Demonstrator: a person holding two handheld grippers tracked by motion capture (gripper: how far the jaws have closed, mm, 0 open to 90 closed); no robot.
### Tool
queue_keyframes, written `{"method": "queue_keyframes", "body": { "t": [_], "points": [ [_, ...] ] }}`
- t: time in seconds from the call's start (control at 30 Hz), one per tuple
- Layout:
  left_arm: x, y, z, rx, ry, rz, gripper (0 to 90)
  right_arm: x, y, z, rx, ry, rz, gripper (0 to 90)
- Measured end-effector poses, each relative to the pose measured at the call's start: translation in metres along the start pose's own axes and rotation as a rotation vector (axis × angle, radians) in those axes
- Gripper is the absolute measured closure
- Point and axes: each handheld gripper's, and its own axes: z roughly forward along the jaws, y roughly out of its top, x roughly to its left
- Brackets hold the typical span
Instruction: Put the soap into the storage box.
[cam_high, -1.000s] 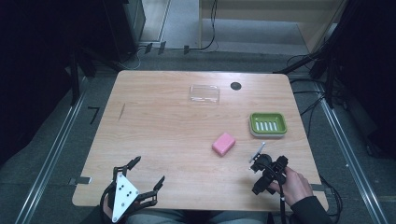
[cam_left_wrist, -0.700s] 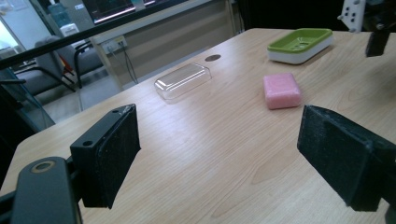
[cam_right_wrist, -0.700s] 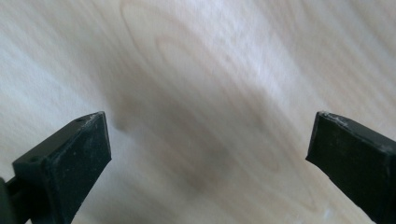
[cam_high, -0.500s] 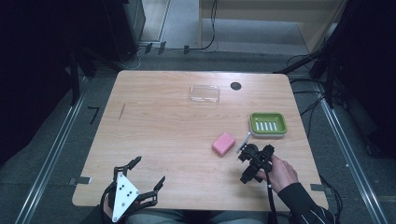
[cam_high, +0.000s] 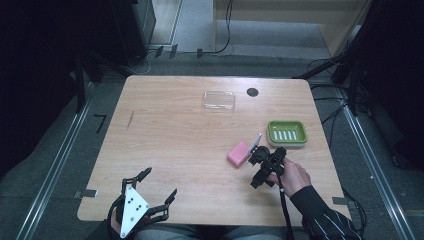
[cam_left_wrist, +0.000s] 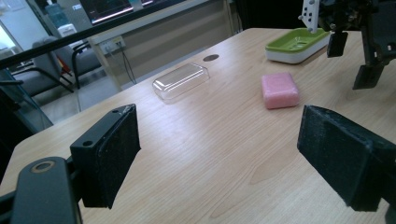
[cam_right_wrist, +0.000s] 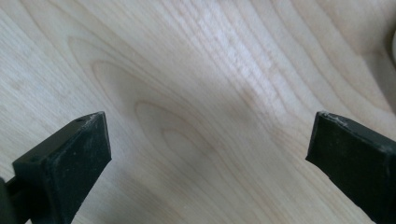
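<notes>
Now, high view: right gripper (cam_high: 256, 159) has shifted forward-left over last second, sits just beside pink soap (cam_high: 239, 153), green soap dish (cam_high: 287, 133) near behind. Left gripper (cam_high: 156, 186) unmoved at near table (cam_high: 165, 125) edge, jaws apart.

Left gripper view: my left jaws wide, empty; soap between clear lid (cam_left_wrist: 181, 81) and dish.

Right gripper view: jaws spread wide over bare wood, soap not yet between them. Judgement: approach to soap underway, grasp not begun.

On the table (cam_high: 165, 145), the soap (cam_high: 239, 153) lies right of centre. Just right of it, your right gripper (cam_high: 262, 162) points down at the tabletop. The dish (cam_high: 286, 133) sits behind it, further right. The lid (cam_high: 218, 100) lies near the far edge. Your left gripper (cam_high: 159, 191) is at the near-left edge.
</notes>
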Motion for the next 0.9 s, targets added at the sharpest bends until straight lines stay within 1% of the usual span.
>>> {"method": "queue_keyframes", "body": {
  "t": [0.1, 0.13, 0.17, 0.2, 0.4, 0.47, 0.5, 0.57, 0.6, 0.7, 0.77, 0.9],
  "points": [
    [0.001, 0.0, 0.0, -0.001, 0.004, -0.001, 13.6, 0.0, 0.003, 0.0, -0.006, 0.002, -0.005, 0.0],
    [0.0, 0.0, 0.0, -0.001, 0.002, -0.001, 13.6, 0.0, 0.004, 0.0, -0.005, 0.005, 0.001, 0.0],
    [0.0, 0.0, 0.0, 0.0, 0.0, 0.0, 13.6, 0.0, 0.008, 0.0, -0.01, 0.01, -0.006, 0.0],
    [0.0, 0.0, 0.0, 0.0, -0.001, 0.003, 13.6, 0.0, 0.008, 0.0, -0.01, 0.01, -0.006, 0.0],
    [0.0, 0.0, 0.0, -0.001, 0.002, 0.0, 13.6, -0.002, 0.022, -0.001, -0.019, 0.02, -0.006, 0.0],
    [0.0, 0.0, 0.0, 0.0, 0.001, 0.002, 13.6, -0.002, 0.023, -0.001, -0.022, 0.024, -0.003, 0.0],
    [0.001, 0.0, 0.0, -0.001, 0.0, 0.002, 13.6, -0.004, 0.027, -0.001, -0.024, 0.033, 0.0, 0.0],
    [0.001, 0.0, 0.0, -0.001, 0.002, 0.0, 13.6, -0.004, 0.028, -0.001, -0.026, 0.034, -0.001, 0.0],
    [0.001, 0.0, 0.0, -0.002, 0.001, 0.0, 13.6, -0.005, 0.032, -0.001, -0.029, 0.036, 0.007, 0.0],
    [0.0, 0.0, 0.0, -0.002, 0.001, 0.001, 13.6, -0.008, 0.036, -0.001, -0.036, 0.046, 0.002, 0.0],
    [0.0, 0.0, 0.0, -0.002, 0.0, 0.002, 13.6, -0.009, 0.042, -0.001, -0.04, 0.051, 0.015, 0.0],
    [0.0, 0.0, 0.0, -0.002, 0.0, 0.001, 13.6, -0.011, 0.047, -0.001, -0.046, 0.061, 0.01, 0.0]
  ]
}}
